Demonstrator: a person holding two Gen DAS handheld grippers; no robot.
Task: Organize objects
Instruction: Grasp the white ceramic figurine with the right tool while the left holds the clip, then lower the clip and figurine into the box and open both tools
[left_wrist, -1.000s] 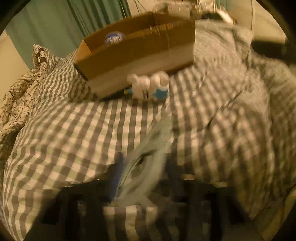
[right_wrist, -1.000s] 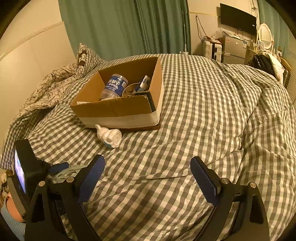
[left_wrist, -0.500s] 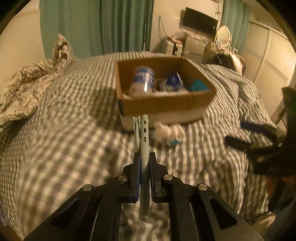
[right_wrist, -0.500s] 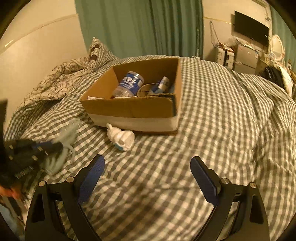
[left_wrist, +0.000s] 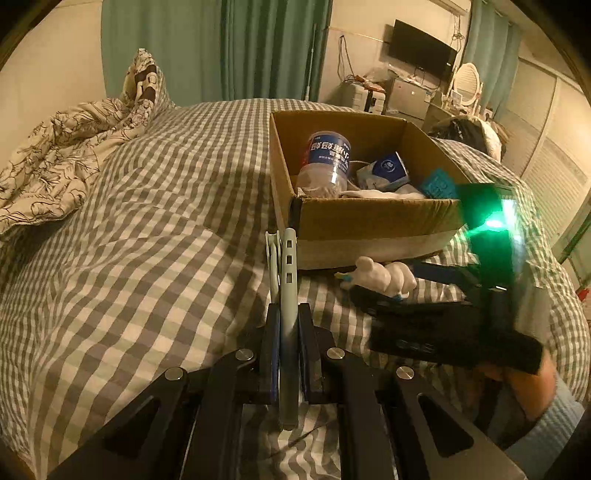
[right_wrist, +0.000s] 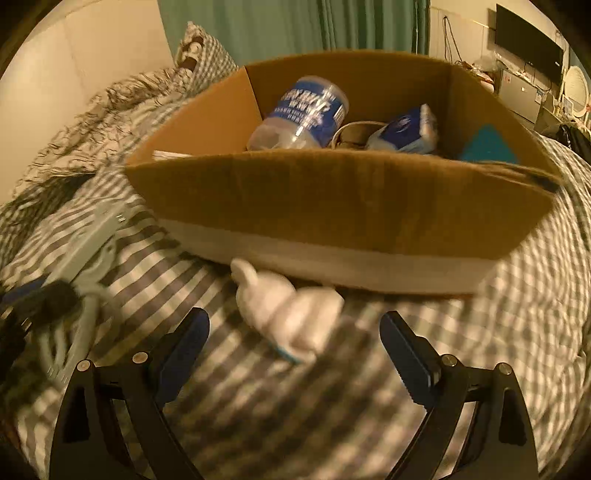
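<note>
Figurine (right_wrist: 291, 314) lies between open right tool (right_wrist: 295, 343) fingers.

The left gripper (left_wrist: 287, 325) is clamped on a flat pale grey-blue plastic piece (left_wrist: 287, 280) held edge-on, which rises upright between the closed jaws over the checked bedcover (left_wrist: 147, 258). Beyond its tip sits an open cardboard box (left_wrist: 369, 218) holding a clear bottle with a blue label (left_wrist: 327, 162), a blue-and-white packet (left_wrist: 386, 171) and a teal item (left_wrist: 439, 184). A white figurine (left_wrist: 380, 277) lies on the cover just in front of the box. The right gripper (left_wrist: 443, 291) reaches in from the right, its dark fingers beside the figurine, with a green glow on its body. A floral quilt (left_wrist: 55, 155) is bunched at left
</note>
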